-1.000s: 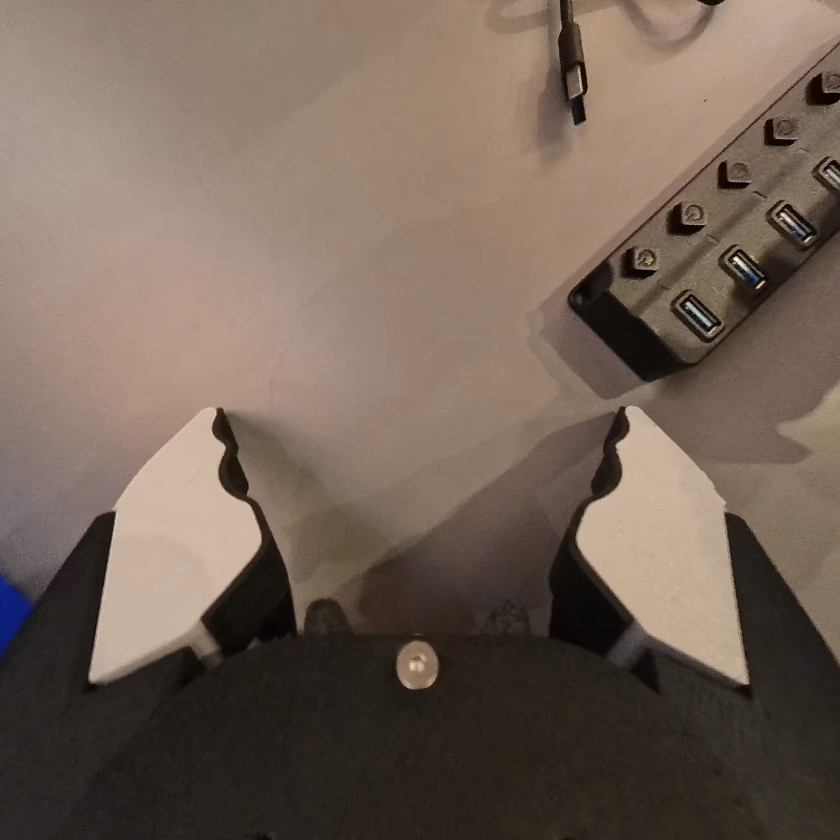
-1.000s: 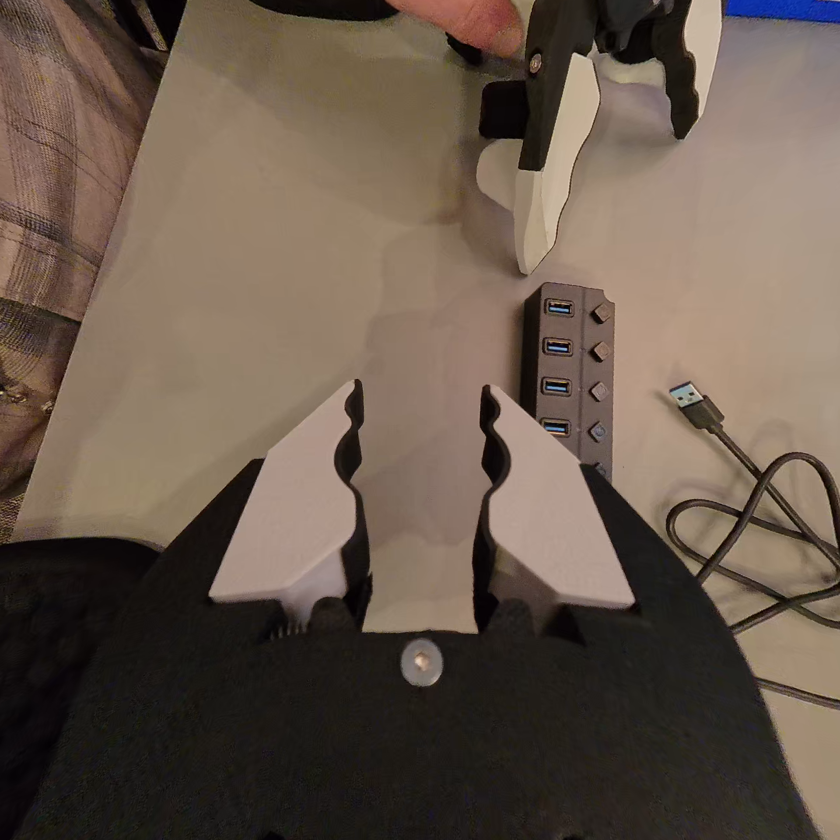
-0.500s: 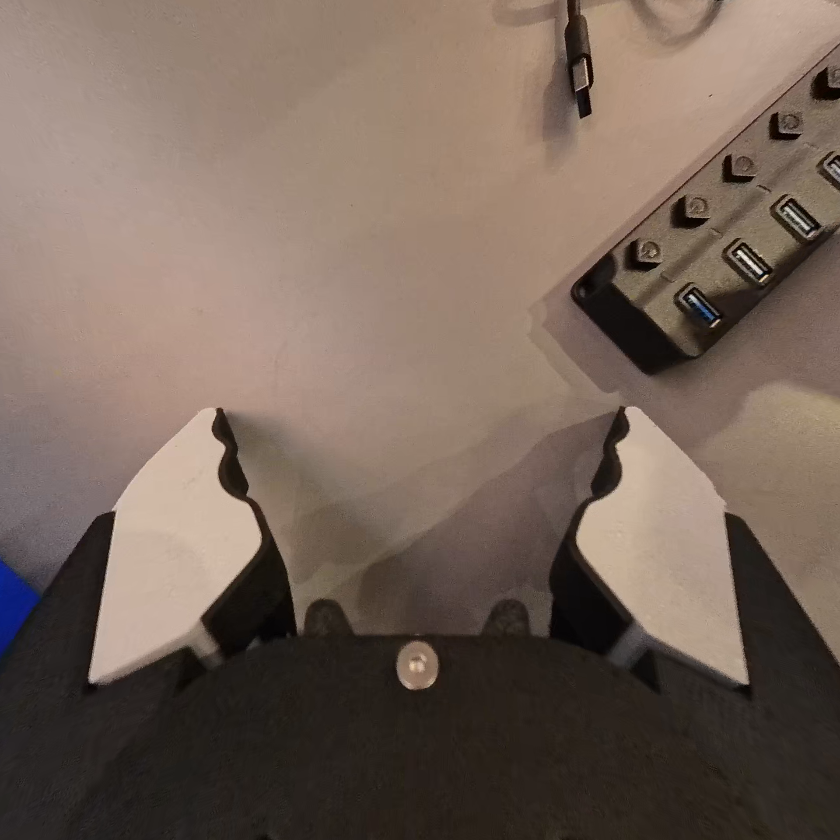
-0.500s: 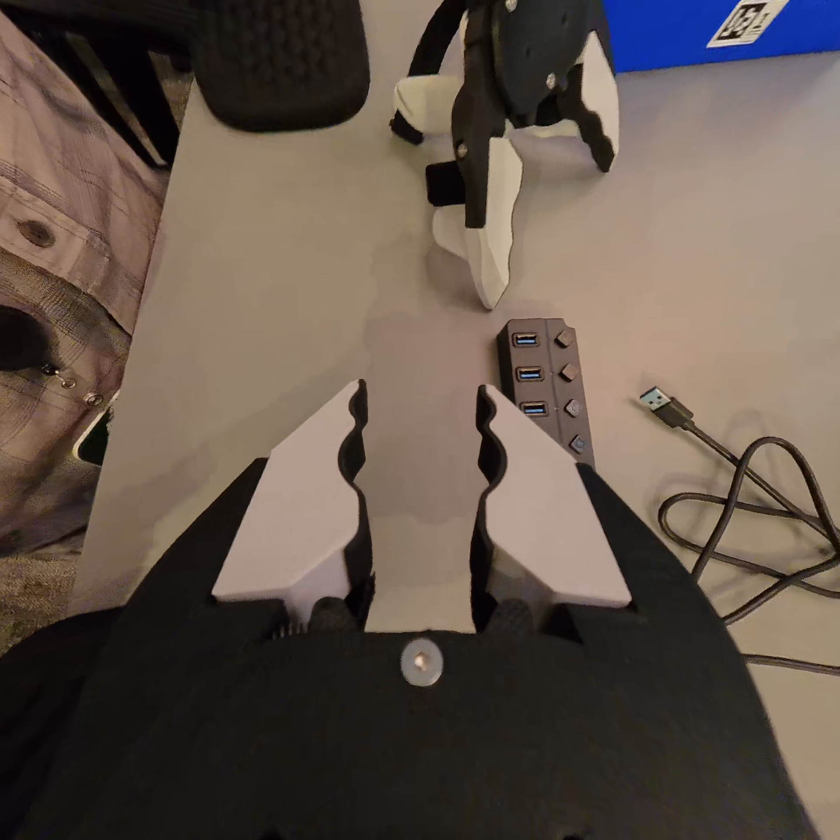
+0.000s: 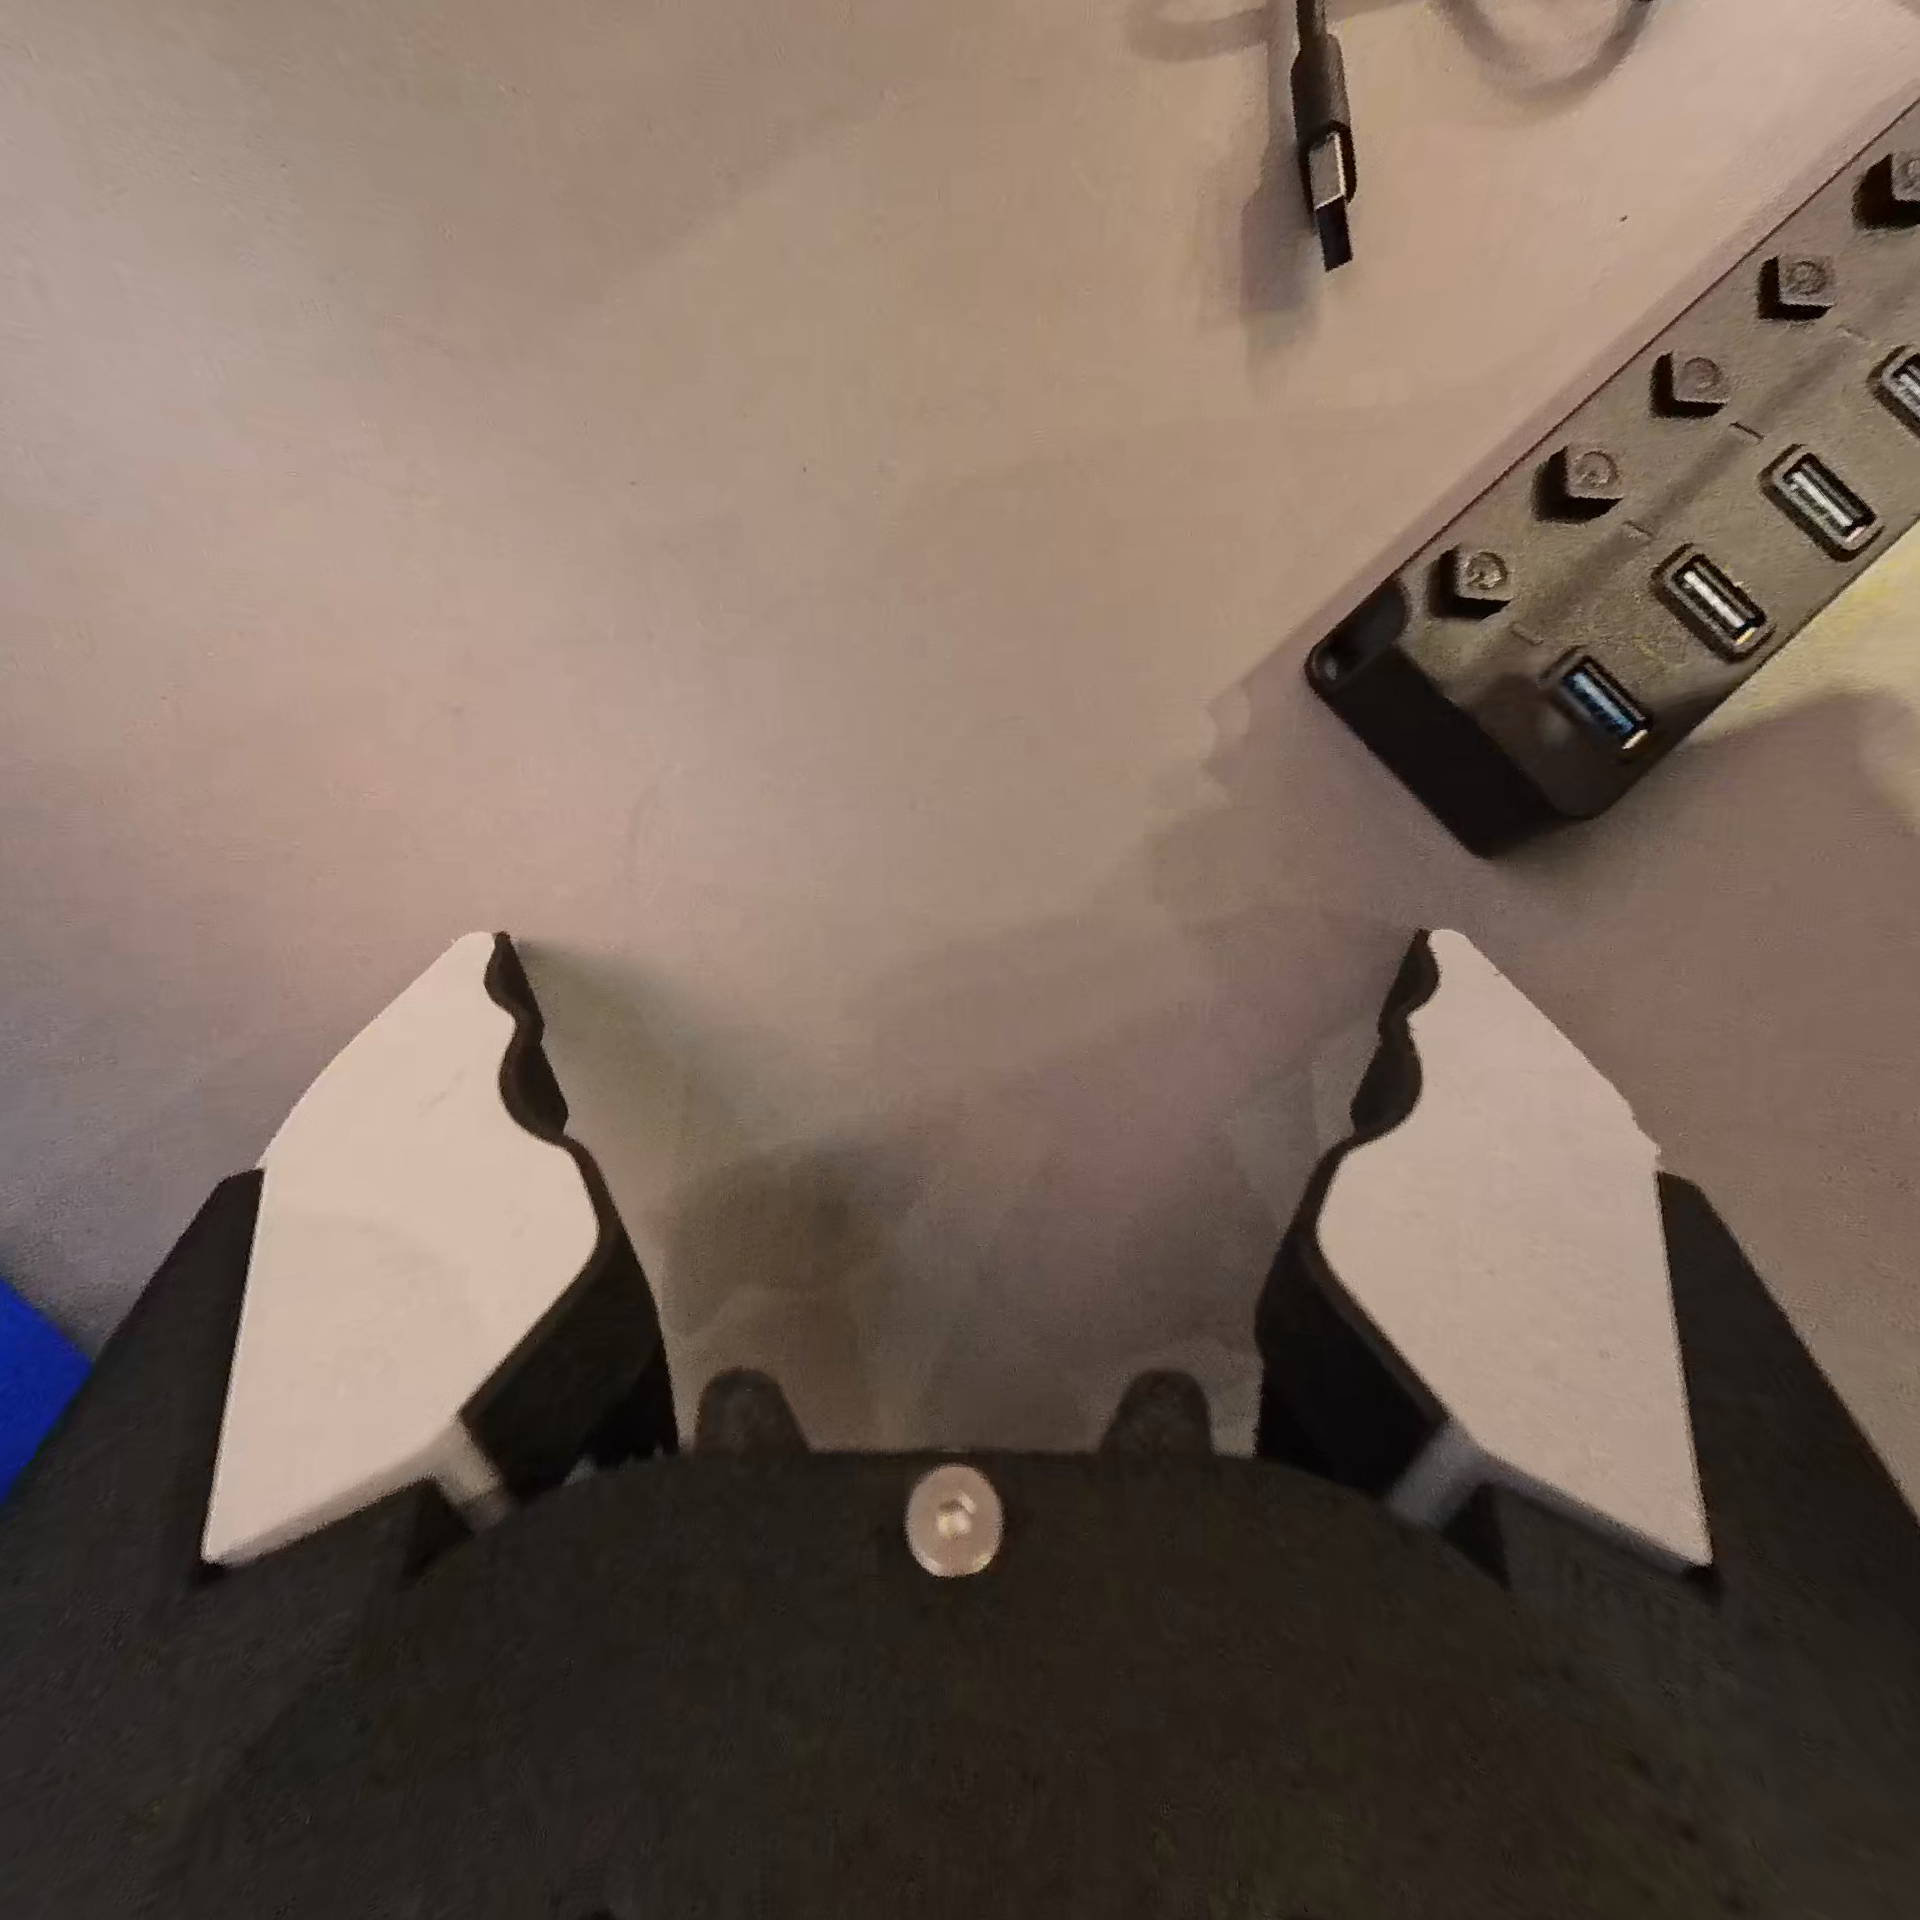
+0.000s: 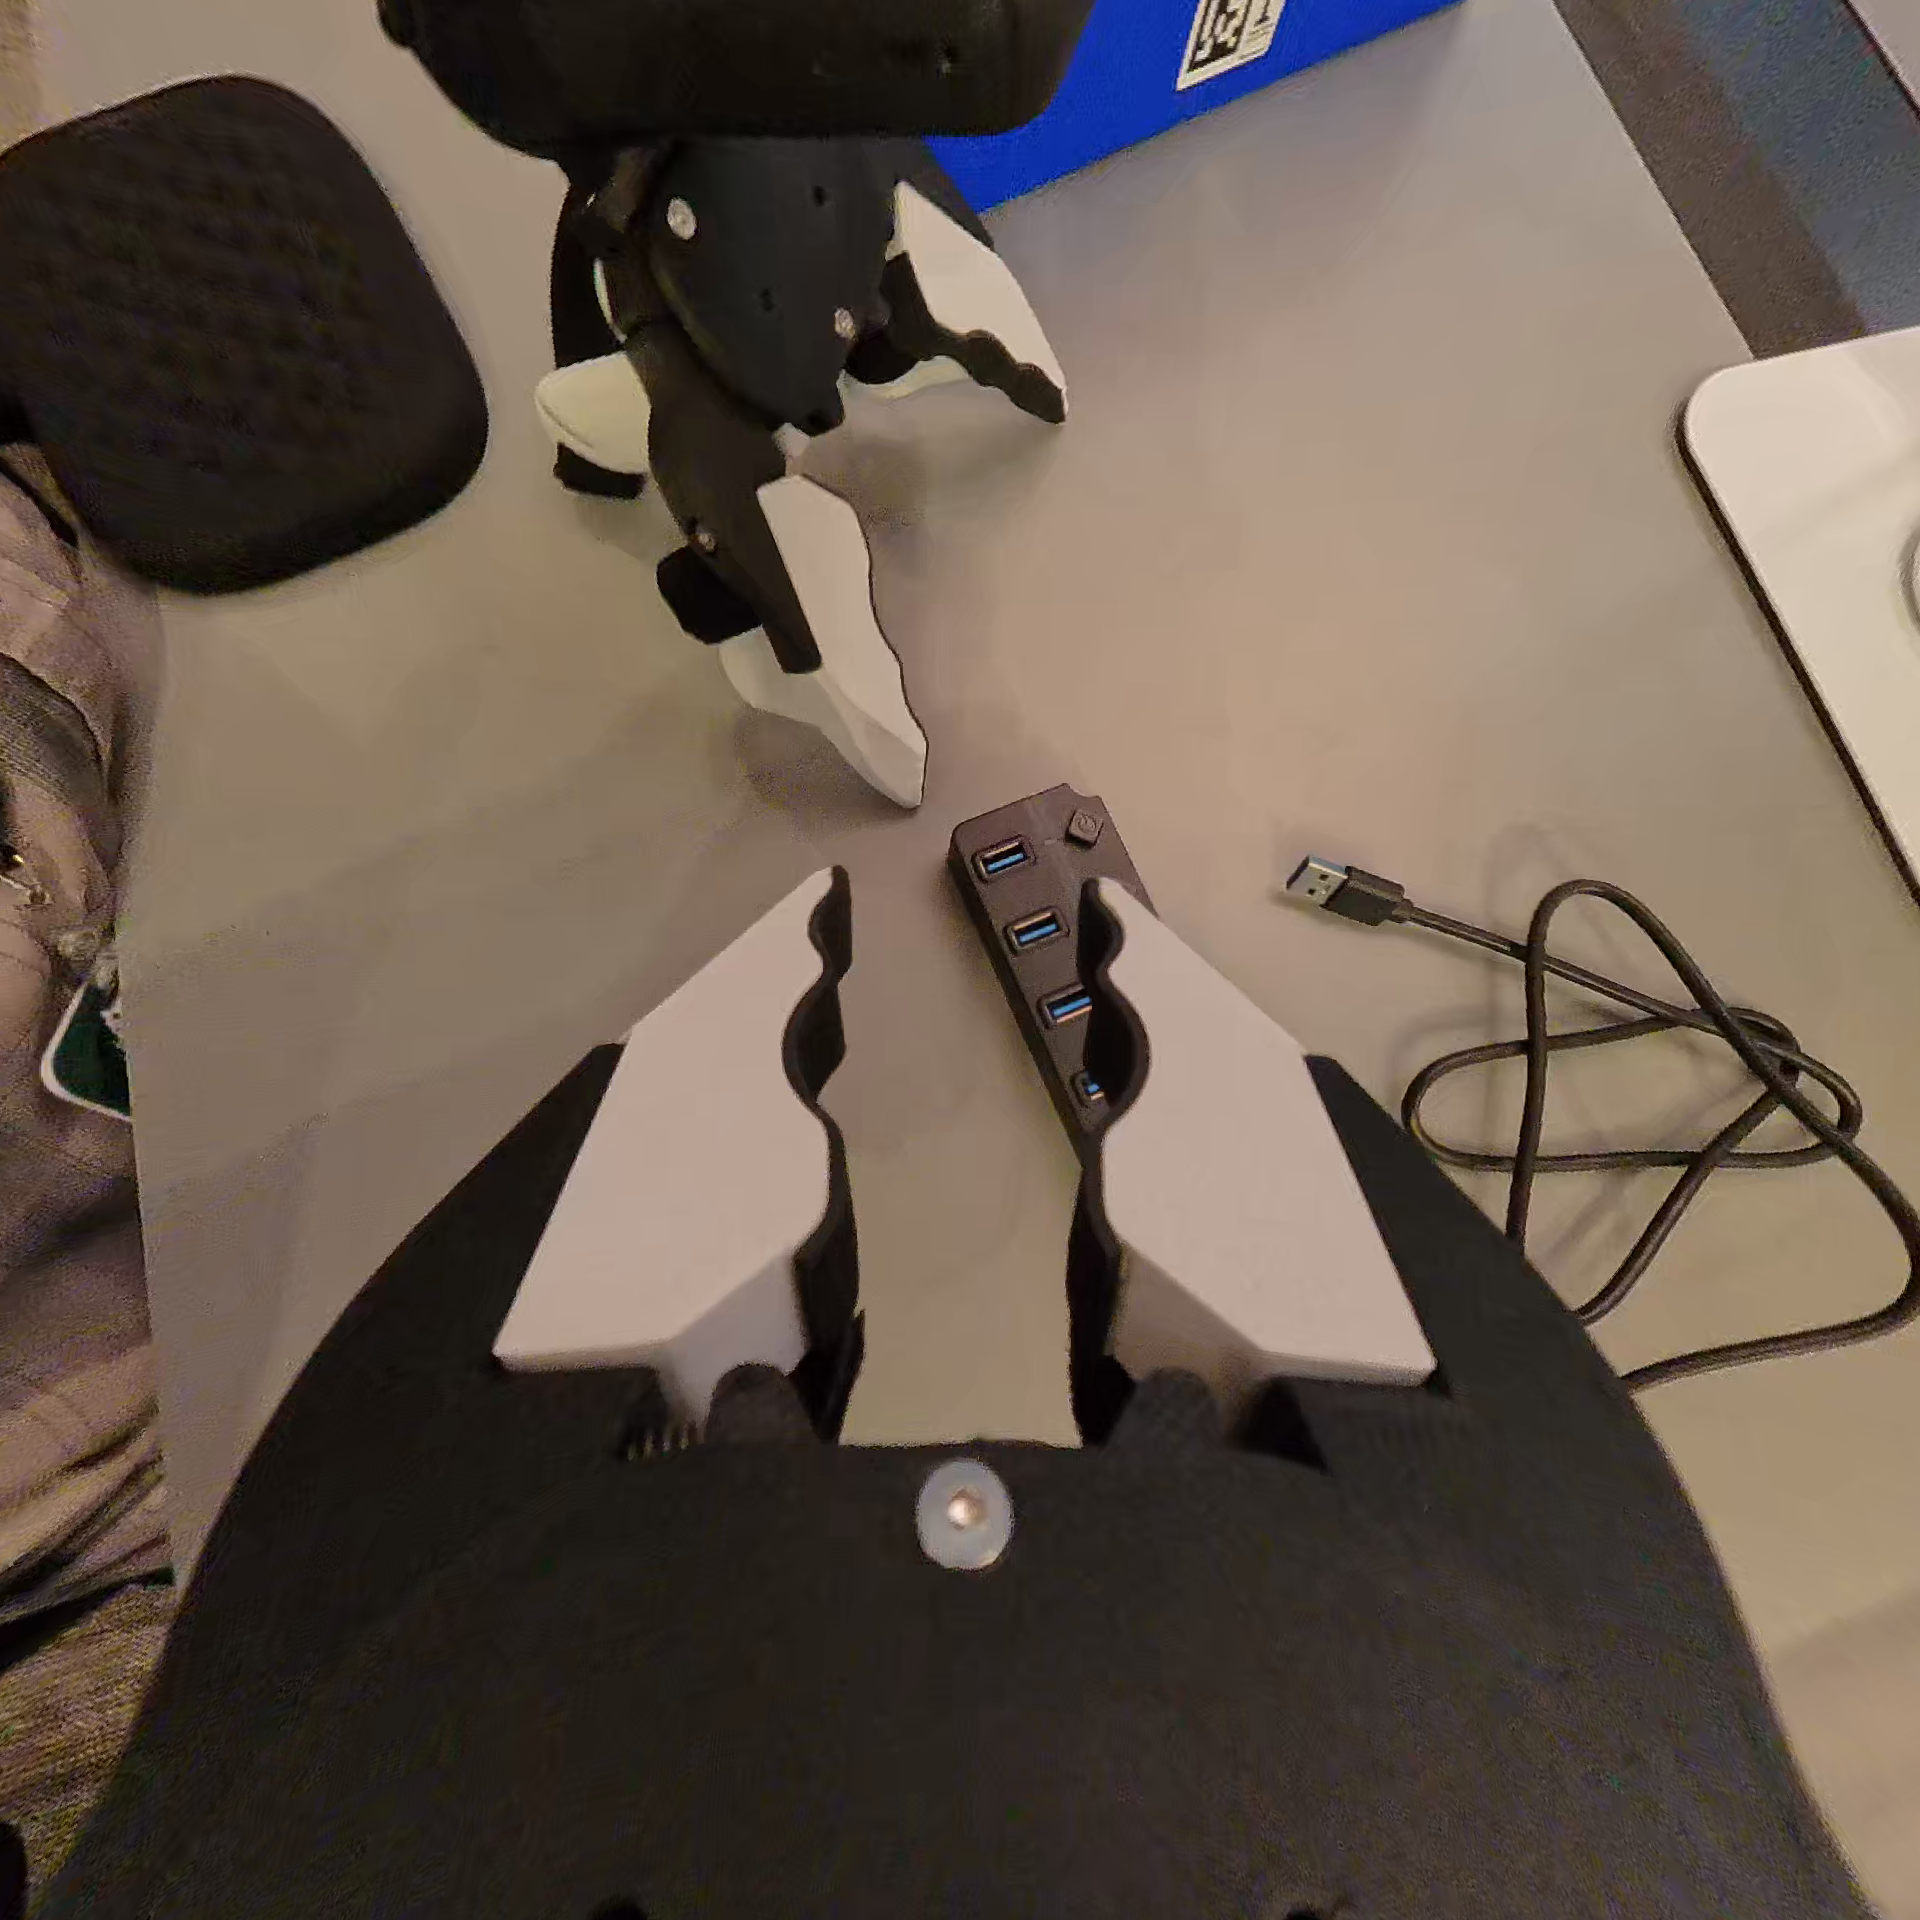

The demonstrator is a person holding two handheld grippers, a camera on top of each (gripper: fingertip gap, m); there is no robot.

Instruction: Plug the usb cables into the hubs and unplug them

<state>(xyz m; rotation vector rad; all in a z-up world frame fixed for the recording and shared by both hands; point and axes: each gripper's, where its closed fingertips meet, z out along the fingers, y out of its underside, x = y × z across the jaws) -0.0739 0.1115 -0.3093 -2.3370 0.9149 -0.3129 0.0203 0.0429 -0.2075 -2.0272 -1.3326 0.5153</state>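
A black USB hub (image 5: pixel 1642 582) with blue ports and small buttons lies on the grey table at the upper right of the left wrist view. It also shows in the right wrist view (image 6: pixel 1023 914), partly hidden behind my right finger. A black USB cable's plug (image 5: pixel 1325 177) lies beyond the hub; in the right wrist view the plug (image 6: pixel 1340 891) and its tangled cable (image 6: pixel 1662 1091) lie to the right of the hub. My left gripper (image 5: pixel 961 940) is wide open and empty, resting near the hub's end. It also shows in the right wrist view (image 6: pixel 987 592). My right gripper (image 6: pixel 961 883) is open with a narrow gap, empty, above the hub's left side.
A blue box (image 6: pixel 1195 83) stands at the back of the table. A black mesh chair back (image 6: pixel 208 332) is at the left edge. A white flat tray or pad (image 6: pixel 1829 582) lies at the right. A person's plaid clothing (image 6: pixel 52 1143) is at the left. About 6 cm separates my left fingertips from the black USB hub (image 5: pixel 1642 582).
My right gripper has pulled back, risen and swung right, so the hub now sits partly between its fingers. The left gripper has barely moved.
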